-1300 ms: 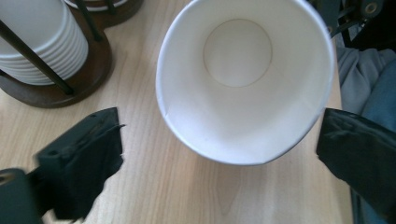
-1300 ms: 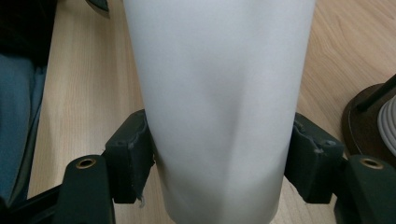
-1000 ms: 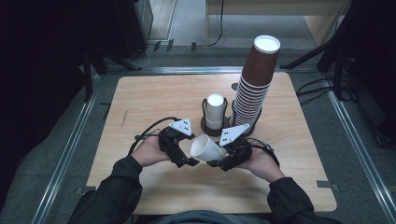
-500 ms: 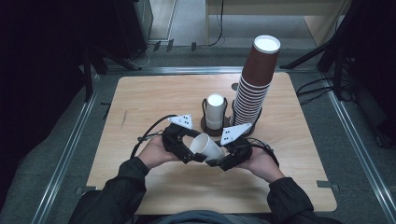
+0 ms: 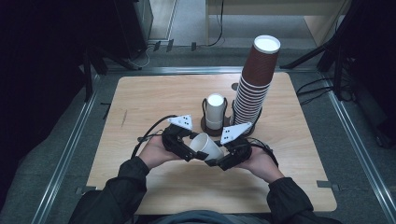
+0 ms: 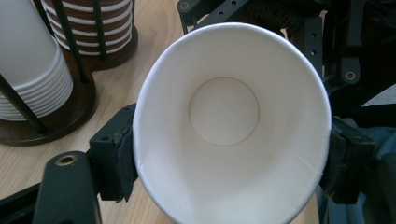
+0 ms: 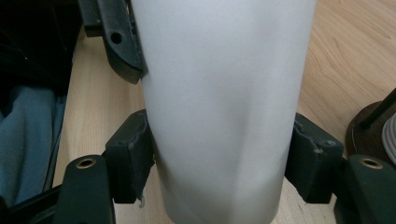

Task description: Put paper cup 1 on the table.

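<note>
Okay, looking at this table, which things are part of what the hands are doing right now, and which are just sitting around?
In use:
- white paper cup, held on its side
- left gripper, jaws just closed on its rim
- right gripper, clamped on its body

Sitting by:
- white cup stack in its holder
- brown cup stack
- wooden table

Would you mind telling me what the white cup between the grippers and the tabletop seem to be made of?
White cup: probably paper, matte; a glued side seam and a separate round base disc show inside. Tabletop: looks like light wood or wood-effect laminate, smooth, with fine straight grain lines; which of the two I cannot tell.
</note>
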A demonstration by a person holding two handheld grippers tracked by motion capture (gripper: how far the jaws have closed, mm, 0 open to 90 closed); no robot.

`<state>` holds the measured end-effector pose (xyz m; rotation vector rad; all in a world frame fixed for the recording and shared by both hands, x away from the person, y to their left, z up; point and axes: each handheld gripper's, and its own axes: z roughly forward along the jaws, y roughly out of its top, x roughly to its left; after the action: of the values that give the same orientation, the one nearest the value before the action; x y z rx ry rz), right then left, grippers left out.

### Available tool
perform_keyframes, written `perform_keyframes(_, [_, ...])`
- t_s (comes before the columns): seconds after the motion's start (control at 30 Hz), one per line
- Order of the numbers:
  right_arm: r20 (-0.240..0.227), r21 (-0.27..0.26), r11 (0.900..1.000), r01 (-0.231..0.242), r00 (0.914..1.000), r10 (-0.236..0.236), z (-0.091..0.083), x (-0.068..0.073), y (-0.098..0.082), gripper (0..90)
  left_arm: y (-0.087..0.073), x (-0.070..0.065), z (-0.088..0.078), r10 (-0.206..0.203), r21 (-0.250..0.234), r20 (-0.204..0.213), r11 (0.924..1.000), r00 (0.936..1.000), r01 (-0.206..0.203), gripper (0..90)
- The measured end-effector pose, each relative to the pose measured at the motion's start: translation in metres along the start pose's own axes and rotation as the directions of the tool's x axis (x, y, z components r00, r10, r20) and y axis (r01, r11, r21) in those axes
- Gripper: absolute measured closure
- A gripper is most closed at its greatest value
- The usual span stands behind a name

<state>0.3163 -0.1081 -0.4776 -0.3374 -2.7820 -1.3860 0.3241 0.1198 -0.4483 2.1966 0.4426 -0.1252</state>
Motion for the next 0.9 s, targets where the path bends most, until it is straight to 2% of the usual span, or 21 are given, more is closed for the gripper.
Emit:
perform_keyframes(0.23, [-0.012,0.018,1.0,-0.021,0.9997,0.021,0.002,0.0,-0.001,31.0,0.001,0.0,0.002,-0.008,0.026,-0.009,0.9996,0.9999,0.008,23.9])
perform_keyframes(0.43, [-0.007,0.051,0.997,-0.056,0.9984,0.056,0.006,-0.001,-0.001,20.2,0.001,0.002,-0.003,-0.014,0.023,-0.024,0.9996,0.9996,0.014,24.2])
perform_keyframes(0.5, [-0.002,0.054,0.997,-0.049,0.9988,0.049,0.006,-0.002,-0.002,20.2,0.0,0.002,-0.005,-0.01,0.026,-0.028,0.9996,0.9996,0.011,24.2])
perform_keyframes(0.63, [0.007,0.059,0.995,-0.08,0.9968,0.079,0.003,-0.003,-0.003,20.2,-0.001,0.003,-0.008,0.002,0.042,-0.053,0.9991,0.9986,0.0,24.3])
perform_keyframes(0.77, [0.019,0.054,0.995,-0.079,0.9968,0.078,-0.001,-0.005,-0.006,19.9,-0.002,0.007,-0.013,-0.006,0.044,-0.058,0.999,0.9983,0.009,24.3])
perform_keyframes(0.9, [0.029,0.049,0.995,-0.089,0.9958,0.087,-0.003,-0.005,-0.007,19.5,-0.003,0.009,-0.018,-0.004,0.05,-0.082,0.9987,0.9966,0.008,24.3])
